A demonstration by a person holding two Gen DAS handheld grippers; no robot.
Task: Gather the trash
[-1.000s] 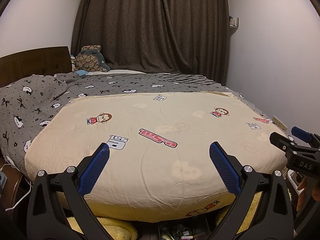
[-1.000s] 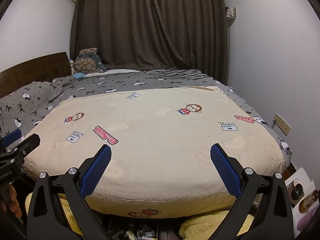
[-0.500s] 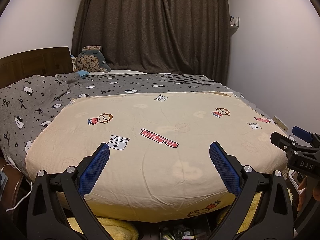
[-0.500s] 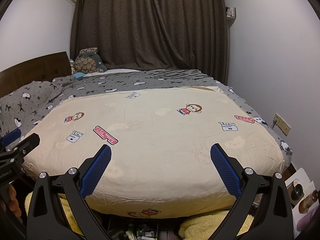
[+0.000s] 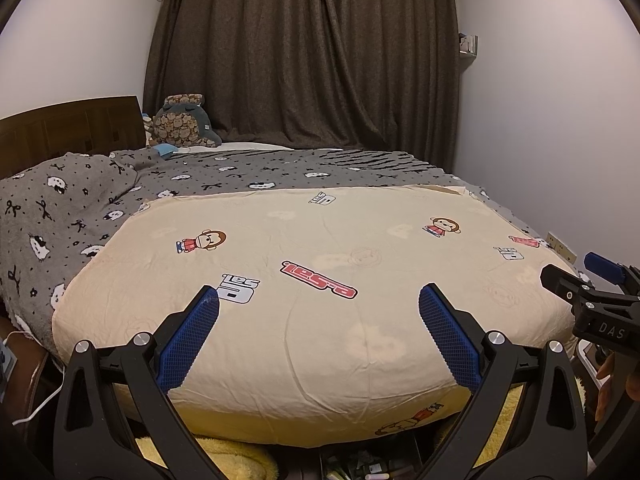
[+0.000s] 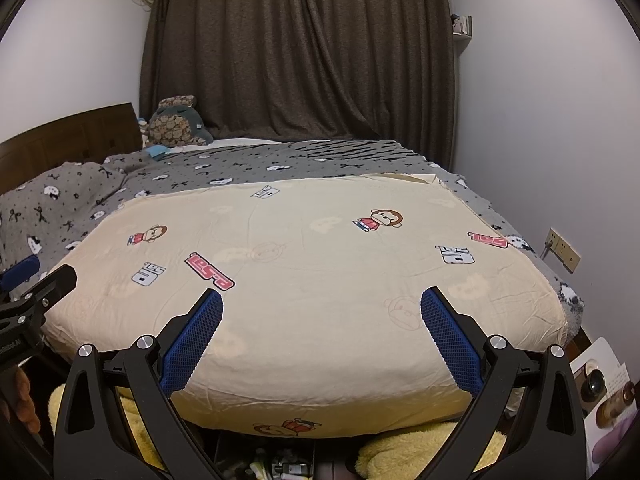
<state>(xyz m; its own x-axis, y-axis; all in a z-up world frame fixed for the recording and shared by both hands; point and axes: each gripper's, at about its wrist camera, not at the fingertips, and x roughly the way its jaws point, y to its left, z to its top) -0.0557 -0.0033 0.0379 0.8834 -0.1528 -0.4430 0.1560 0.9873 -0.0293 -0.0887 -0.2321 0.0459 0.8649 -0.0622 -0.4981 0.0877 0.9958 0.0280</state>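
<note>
Both grippers were held side by side at the foot of the bed, left gripper [image 5: 319, 300] and right gripper [image 6: 321, 303] with fingers wide apart, holding nothing. No trash lay on the quilt [image 5: 320, 240]. Only candidate was small clutter [image 6: 280, 466] below the bed edge, under both grippers; too blurred to identify. Neither hand looked clearly nearer.

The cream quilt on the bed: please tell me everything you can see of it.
The cream quilt is soft, lightly creased cotton-like cloth printed with cartoon monkeys and red and grey logos. It lies flat over the near half of the bed, on top of the grey patterned cover, its front edge hanging down. Neither gripper touches it.
</note>
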